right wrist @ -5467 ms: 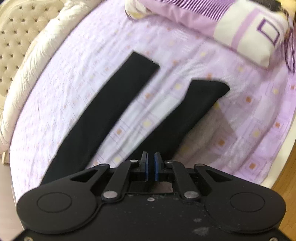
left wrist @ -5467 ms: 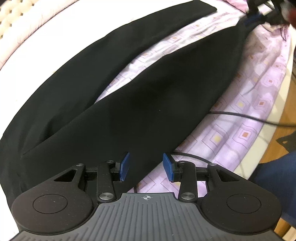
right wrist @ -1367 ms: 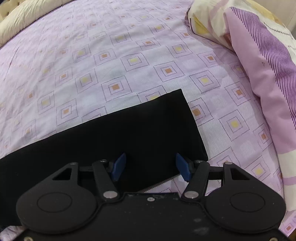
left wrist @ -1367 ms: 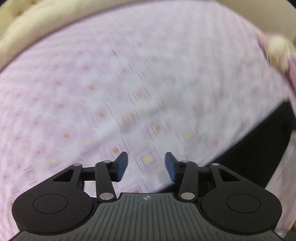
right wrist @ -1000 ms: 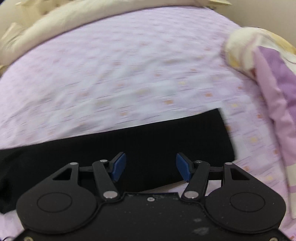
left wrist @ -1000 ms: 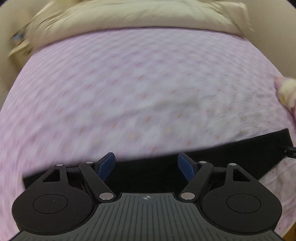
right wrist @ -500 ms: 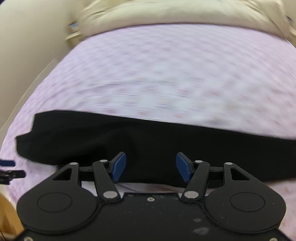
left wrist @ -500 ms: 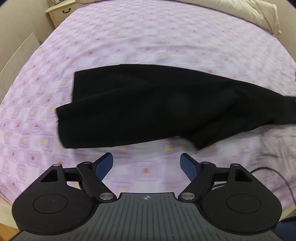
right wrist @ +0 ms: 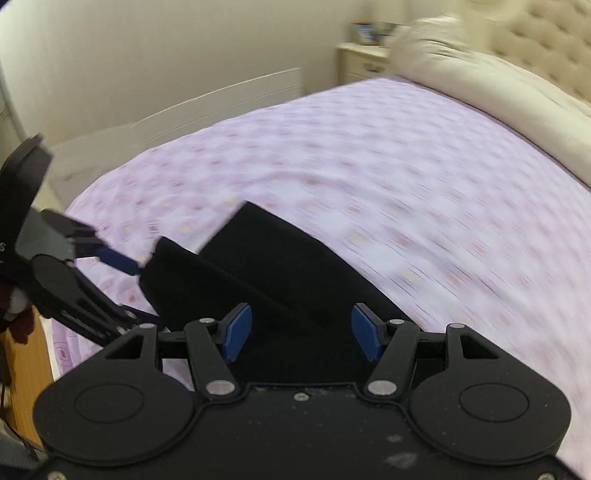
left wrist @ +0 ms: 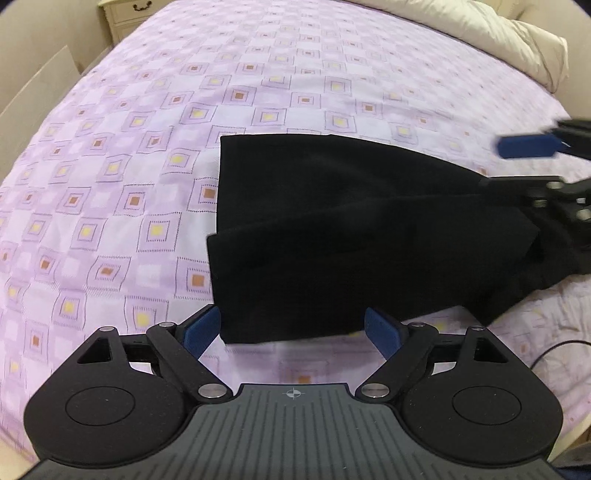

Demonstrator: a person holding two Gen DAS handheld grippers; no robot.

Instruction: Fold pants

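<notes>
The black pants [left wrist: 351, 236] lie on the purple patterned bedspread [left wrist: 129, 155], folded lengthwise with one leg on top of the other. My left gripper [left wrist: 291, 328] is open, just above the near corner of the waist end. My right gripper [right wrist: 301, 334] is open over the pants [right wrist: 280, 273] farther along; it also shows at the right edge of the left wrist view [left wrist: 543, 162]. The left gripper shows at the left of the right wrist view [right wrist: 110, 262]. Neither holds anything.
A cream duvet [left wrist: 498, 37] is piled along the far side of the bed by a tufted headboard [right wrist: 546, 40]. A nightstand [left wrist: 133, 14] stands at the far corner. A black cable [left wrist: 561, 350] lies on the bed at the right. A wooden bed edge [right wrist: 29, 354] is at the left.
Both grippers swung around toward the waist end of the pants. The left gripper came much closer to the fabric. The right gripper turned left so the left gripper came into its view.
</notes>
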